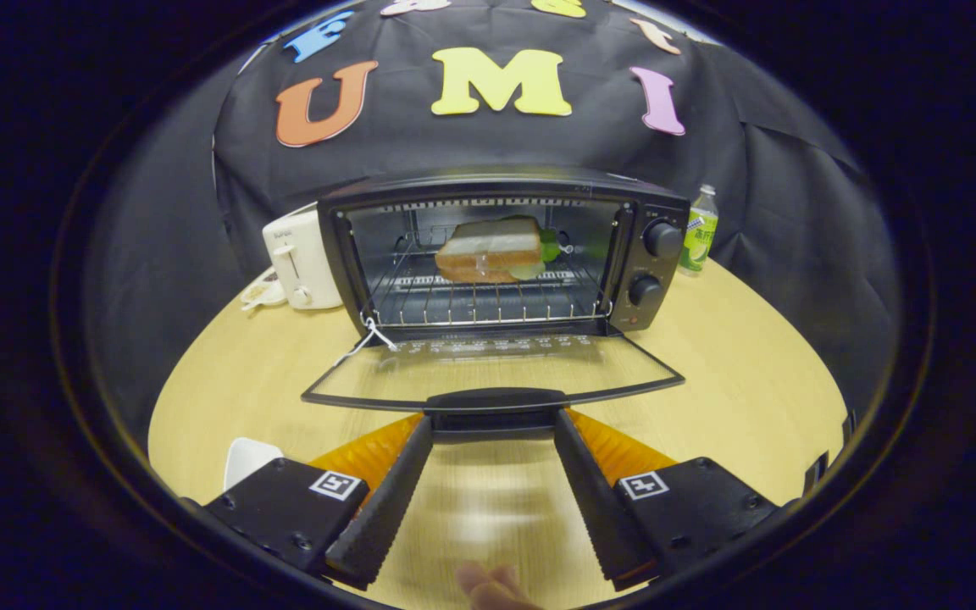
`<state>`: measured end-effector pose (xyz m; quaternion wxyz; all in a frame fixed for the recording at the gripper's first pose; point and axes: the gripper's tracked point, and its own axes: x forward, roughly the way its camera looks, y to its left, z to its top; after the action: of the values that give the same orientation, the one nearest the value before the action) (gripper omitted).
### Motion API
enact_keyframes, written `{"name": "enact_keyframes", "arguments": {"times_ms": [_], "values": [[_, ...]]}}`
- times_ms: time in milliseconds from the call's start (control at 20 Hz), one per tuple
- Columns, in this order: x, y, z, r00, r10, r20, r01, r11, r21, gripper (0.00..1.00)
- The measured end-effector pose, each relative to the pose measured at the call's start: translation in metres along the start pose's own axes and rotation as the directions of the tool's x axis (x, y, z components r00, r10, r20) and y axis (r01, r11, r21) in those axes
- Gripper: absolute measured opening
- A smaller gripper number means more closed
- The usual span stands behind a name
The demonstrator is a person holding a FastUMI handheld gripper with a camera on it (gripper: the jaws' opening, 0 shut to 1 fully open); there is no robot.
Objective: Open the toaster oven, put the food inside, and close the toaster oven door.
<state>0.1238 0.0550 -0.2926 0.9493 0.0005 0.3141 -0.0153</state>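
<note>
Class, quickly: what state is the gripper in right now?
Gripper: open, fingers spread either side of the door handle of the toaster oven, gripping nothing.

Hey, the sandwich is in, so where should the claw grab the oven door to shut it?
Take the door by its handle, the bar along the front edge of the flat-lying door. Come from the front, where the open claw has a finger at each end of it, then probably lift it up toward the toaster oven.
</note>
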Motion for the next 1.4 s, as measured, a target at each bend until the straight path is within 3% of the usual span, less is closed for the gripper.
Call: {"name": "enact_keyframes", "arguments": {"times_ms": [450,750,1400], "values": [[-0.021,0.002,0.023,0.985,0.013,0.173,-0.012,1.0,-0.008,0.96],[-0.026,0.003,0.045,0.945,0.02,0.328,-0.023,1.0,0.005,0.95],[-0.031,0.007,0.079,0.877,0.049,0.478,-0.058,0.998,0.003,0.95]]}}
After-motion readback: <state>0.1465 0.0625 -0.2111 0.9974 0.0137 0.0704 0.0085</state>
